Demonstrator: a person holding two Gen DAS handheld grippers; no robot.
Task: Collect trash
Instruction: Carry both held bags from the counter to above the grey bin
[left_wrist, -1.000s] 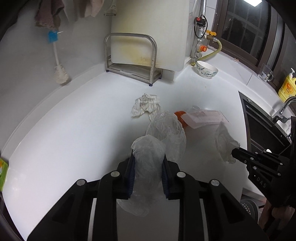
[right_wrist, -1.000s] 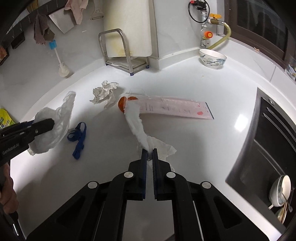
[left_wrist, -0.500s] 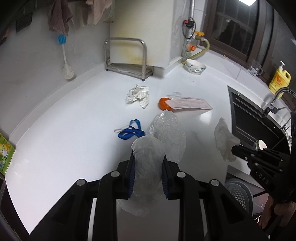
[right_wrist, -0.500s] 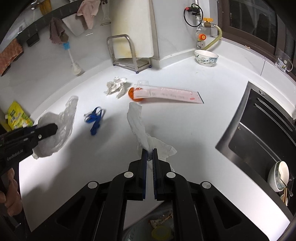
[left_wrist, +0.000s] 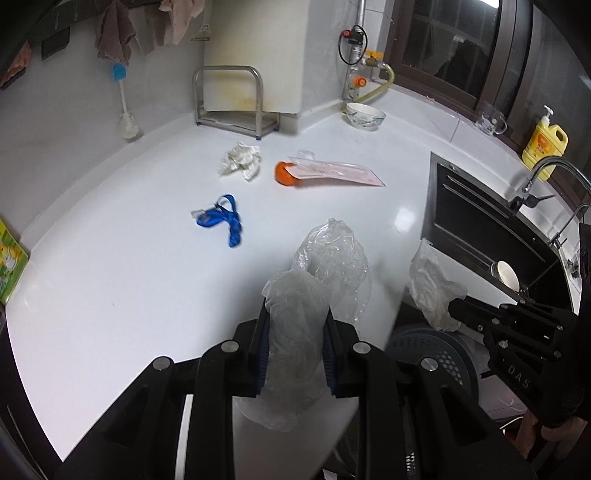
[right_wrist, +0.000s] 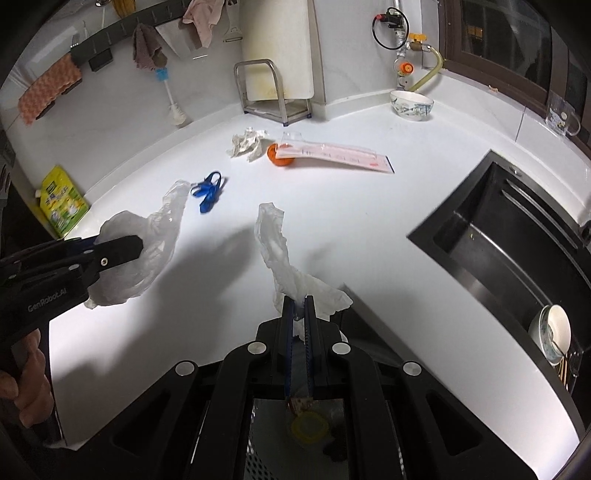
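- Left gripper (left_wrist: 294, 345) clamped on a crumpled clear plastic bag (left_wrist: 325, 269), jaws narrowed around the wad, the loose end ballooning up toward 12 o'clock.
- Right gripper (right_wrist: 299, 314) pinched fully shut on a strip of white tissue (right_wrist: 275, 243); long axis running from the pads up toward 11 o'clock, free end hanging clear of the counter.
- Directly under both tools, at 6 o'clock: the perforated grey bin (left_wrist: 428, 350), off the front edge of the white counter (left_wrist: 110, 258). Looks like the drop is next, and the right one sits more squarely over the opening, with rubbish already visible inside.
- Still out on the counter, well apart from both tools, all toward 12 o'clock: one blue strap (left_wrist: 221, 218), one crumpled paper wad (left_wrist: 240, 162), one orange round thing (left_wrist: 284, 173) partly under one long pink packet (left_wrist: 332, 173).
- Count: two pieces held, four still lying loose.
- Blue strap nearest, slightly closer to the left side.
- Beyond that: one bowl (left_wrist: 365, 115) by the back wall, sink (left_wrist: 498, 229) at 3 o'clock.
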